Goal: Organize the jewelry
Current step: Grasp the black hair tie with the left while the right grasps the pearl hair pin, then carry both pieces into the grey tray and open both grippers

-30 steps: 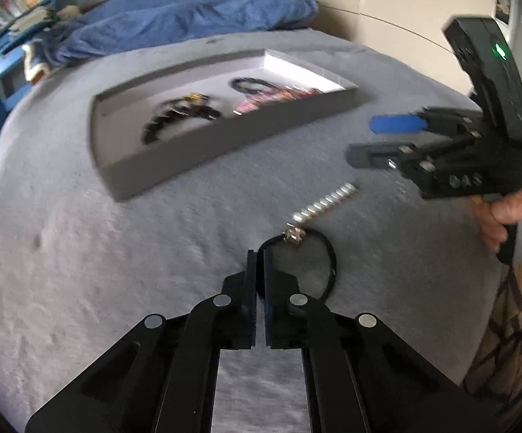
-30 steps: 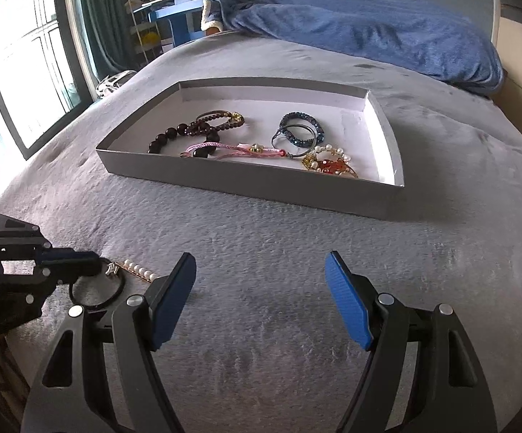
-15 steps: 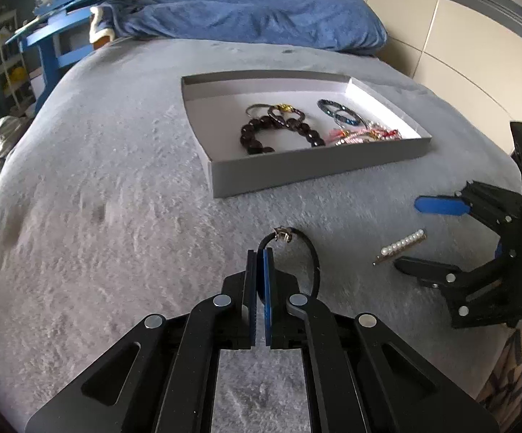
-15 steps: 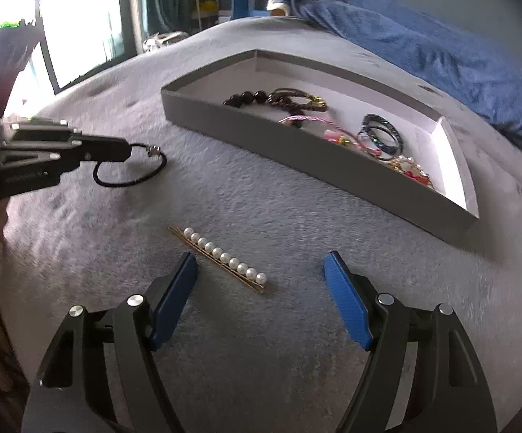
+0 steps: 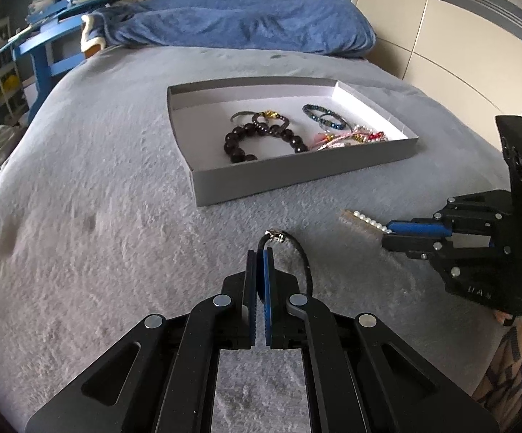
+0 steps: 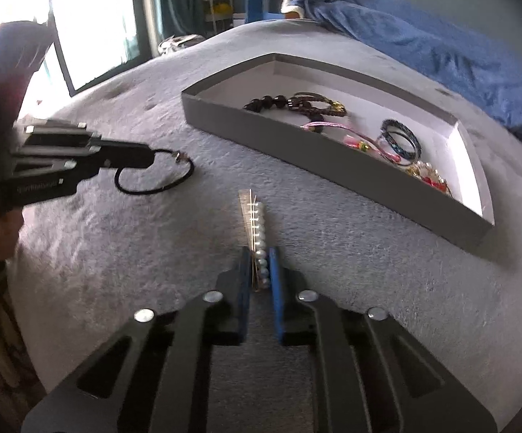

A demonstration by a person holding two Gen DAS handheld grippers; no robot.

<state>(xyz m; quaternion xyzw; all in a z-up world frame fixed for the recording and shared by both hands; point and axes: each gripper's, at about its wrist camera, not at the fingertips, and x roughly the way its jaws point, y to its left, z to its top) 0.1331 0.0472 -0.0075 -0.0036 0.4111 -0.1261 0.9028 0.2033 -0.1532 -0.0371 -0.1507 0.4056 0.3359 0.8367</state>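
The left gripper (image 5: 260,258) is clamped on a black cord bracelet (image 5: 299,252), whose loop curls out to the right of its tips over the grey blanket (image 5: 91,216). The right gripper (image 6: 260,265) has its blue pads pressed on the near end of a pearl hair clip (image 6: 257,231), the rest of the clip lying straight ahead of its tips. The grey tray (image 5: 297,176) sits ahead of both grippers, holding a dark bead bracelet (image 5: 261,137), a blue bangle (image 5: 324,117) and pink pieces.
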